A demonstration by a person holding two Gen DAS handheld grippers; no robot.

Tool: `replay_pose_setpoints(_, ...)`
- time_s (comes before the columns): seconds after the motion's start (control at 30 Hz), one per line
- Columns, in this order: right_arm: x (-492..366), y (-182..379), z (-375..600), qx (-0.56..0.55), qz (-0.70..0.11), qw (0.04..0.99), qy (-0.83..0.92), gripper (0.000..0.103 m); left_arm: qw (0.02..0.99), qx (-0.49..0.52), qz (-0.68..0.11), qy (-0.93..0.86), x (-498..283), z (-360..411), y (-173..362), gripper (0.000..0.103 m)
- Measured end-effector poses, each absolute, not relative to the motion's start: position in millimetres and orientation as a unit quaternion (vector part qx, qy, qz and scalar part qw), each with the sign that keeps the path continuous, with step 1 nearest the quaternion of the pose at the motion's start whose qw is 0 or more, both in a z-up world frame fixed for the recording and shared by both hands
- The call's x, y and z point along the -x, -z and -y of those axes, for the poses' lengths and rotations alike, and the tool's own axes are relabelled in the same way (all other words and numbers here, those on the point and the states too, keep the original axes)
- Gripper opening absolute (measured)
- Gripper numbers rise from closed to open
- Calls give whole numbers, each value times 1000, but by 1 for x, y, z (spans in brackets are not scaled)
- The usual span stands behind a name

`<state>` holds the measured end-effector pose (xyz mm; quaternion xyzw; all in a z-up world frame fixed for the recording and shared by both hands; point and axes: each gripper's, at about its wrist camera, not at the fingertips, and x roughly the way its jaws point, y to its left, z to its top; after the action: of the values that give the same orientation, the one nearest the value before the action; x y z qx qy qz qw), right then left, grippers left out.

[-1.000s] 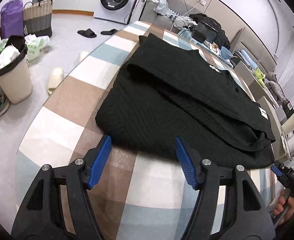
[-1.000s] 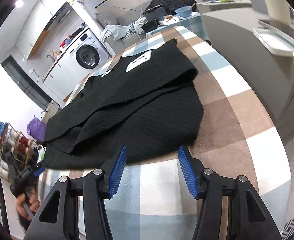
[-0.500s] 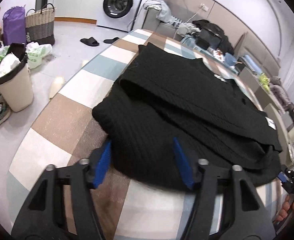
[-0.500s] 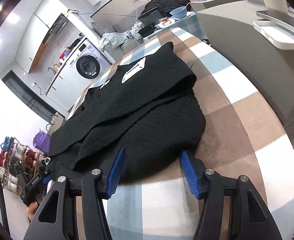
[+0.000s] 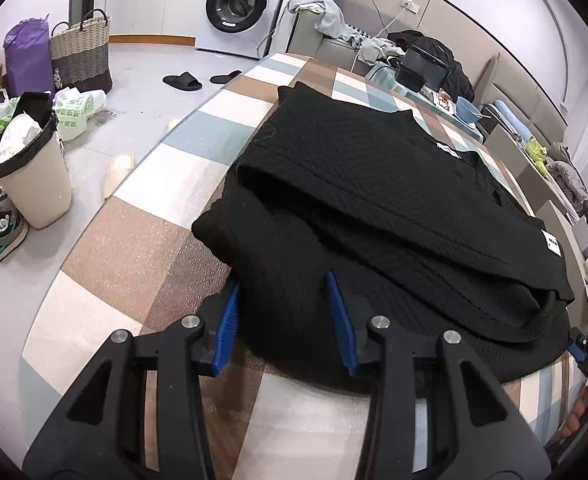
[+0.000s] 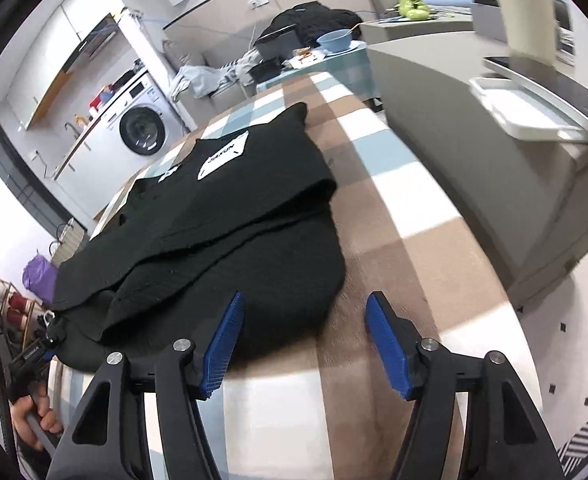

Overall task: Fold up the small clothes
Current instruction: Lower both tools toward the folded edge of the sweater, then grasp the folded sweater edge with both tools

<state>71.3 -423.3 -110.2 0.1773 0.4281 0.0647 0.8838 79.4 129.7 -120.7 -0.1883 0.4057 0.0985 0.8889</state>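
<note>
place: home | cues: washing machine [image 5: 241, 4], sofa [image 5: 333, 46], slippers [image 5: 182, 81]

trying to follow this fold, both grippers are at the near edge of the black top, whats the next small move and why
Probably let the left gripper finish closing on the near edge of the black top. Its jaws are closing with the cloth bunched between them. The right gripper is opening, cloth only by its left pad, so it likely needs to slide in before gripping and lifting the edge from the checked table.

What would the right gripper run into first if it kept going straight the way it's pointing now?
Most likely the near edge of the black garment, which already lies between the opening fingers of the right gripper. The checked table cover lies just beneath, so at this downward tilt it might touch that almost at once; depth is unclear.
</note>
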Motion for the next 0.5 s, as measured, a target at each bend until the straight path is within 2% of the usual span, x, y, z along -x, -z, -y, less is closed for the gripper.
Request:
replay_pose_setpoints(0.07,-81,111,415,-157,-429,886,-74,65,890,188,-404,-98,-83,-130,122,33)
replay_pose_setpoints(0.1,-87,111,410,-145,-429,888,-76,65,891,188,-404,-91,-85,-131,123,24)
replay_pose_setpoints(0.13,-92,112,404,-132,-429,890,-77,65,891,187,-405,-86,-86,-130,123,22)
replay_pose_setpoints(0.2,-101,113,398,-133,-428,889,-94,51,894,181,-401,-86,-86,-129,122,19)
replay_pose_setpoints(0.23,-104,114,395,-128,-428,890,-95,48,895,176,-401,-85,-85,-126,121,17)
replay_pose_setpoints(0.3,-110,114,390,-116,-430,889,-103,29,898,172,-397,-83,-82,-124,119,16)
replay_pose_setpoints(0.4,-108,111,387,-103,-426,892,-111,21,902,173,-388,-77,-67,-123,117,16)
replay_pose_setpoints(0.5,-100,109,391,-104,-429,889,-121,19,905,169,-384,-71,-44,-119,117,16)
